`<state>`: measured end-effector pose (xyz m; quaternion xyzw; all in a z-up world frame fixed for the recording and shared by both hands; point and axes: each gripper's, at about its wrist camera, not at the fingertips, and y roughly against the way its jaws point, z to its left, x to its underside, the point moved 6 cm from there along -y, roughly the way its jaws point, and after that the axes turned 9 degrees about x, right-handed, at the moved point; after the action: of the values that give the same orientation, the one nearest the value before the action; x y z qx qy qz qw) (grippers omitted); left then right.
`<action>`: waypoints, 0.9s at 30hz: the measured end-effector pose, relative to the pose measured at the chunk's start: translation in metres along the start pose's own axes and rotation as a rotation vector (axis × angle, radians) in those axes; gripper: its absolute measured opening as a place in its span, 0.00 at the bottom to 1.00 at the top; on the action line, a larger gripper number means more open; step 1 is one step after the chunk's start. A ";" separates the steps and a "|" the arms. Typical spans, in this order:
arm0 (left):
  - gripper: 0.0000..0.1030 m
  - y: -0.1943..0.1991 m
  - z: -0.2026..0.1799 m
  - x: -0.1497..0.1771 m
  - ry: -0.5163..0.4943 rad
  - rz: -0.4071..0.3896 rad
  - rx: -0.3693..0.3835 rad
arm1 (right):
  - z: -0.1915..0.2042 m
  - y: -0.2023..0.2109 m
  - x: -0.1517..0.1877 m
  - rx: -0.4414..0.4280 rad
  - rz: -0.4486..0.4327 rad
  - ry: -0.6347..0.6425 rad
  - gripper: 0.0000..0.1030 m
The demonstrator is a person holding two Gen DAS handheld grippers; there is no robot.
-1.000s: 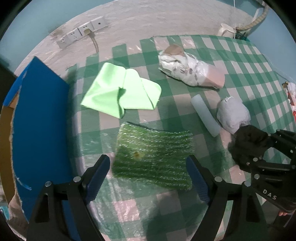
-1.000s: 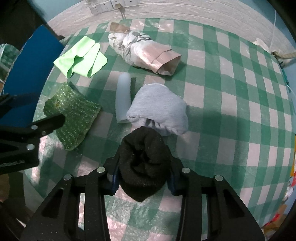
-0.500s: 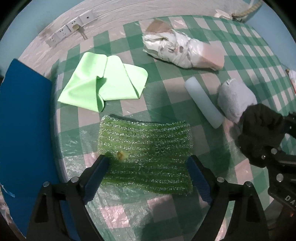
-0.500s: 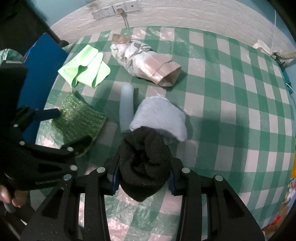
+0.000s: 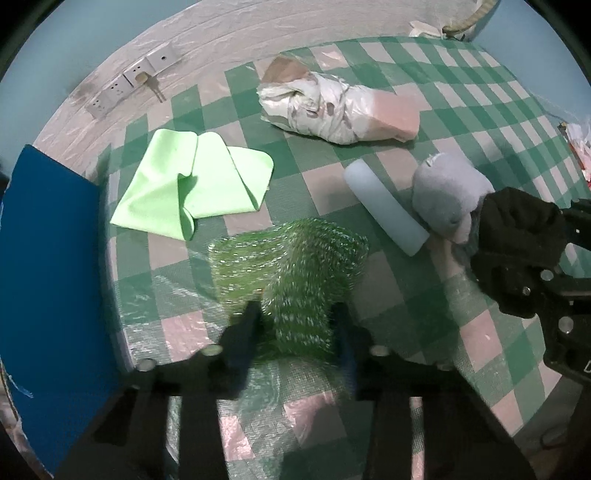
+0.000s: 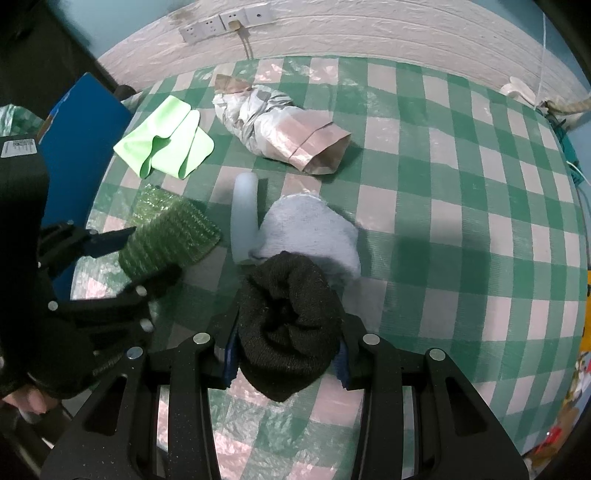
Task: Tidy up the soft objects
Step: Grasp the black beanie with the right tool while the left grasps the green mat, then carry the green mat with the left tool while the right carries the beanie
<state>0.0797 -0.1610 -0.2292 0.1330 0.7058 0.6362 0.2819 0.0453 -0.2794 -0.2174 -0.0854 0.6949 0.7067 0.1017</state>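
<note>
My left gripper [image 5: 295, 328] is shut on the near edge of a glittery green scrub cloth [image 5: 295, 273], bunching it up off the checked tablecloth; it also shows in the right wrist view [image 6: 166, 240]. My right gripper [image 6: 284, 354] is shut on a rolled black sock [image 6: 288, 328], held just above the table beside a rolled grey sock [image 6: 314, 229]. The black sock [image 5: 517, 236] and grey sock [image 5: 447, 192] show at the right of the left wrist view. A pale foam tube [image 6: 243, 210] lies next to the grey sock.
A folded light green cloth [image 5: 192, 184] lies at the back left. A crumpled bag in a paper sleeve [image 5: 340, 107] lies at the back. A blue box [image 5: 48, 266] stands at the table's left edge. A power strip [image 6: 225, 22] is on the wall.
My left gripper has closed on the green scrub cloth, which was flat between open fingers and is now bunched up. My right gripper still holds the black sock.
</note>
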 end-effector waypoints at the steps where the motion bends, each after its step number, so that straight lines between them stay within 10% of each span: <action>1: 0.25 0.001 0.001 0.000 0.006 -0.001 0.002 | -0.001 0.001 0.000 0.000 -0.002 0.000 0.38; 27: 0.19 0.061 -0.005 0.010 0.001 -0.105 -0.007 | 0.015 0.042 -0.010 0.011 -0.084 0.039 0.38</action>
<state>0.0589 -0.1500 -0.1721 0.0943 0.7097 0.6230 0.3151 0.0444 -0.2656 -0.1742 -0.1278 0.6963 0.6964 0.1179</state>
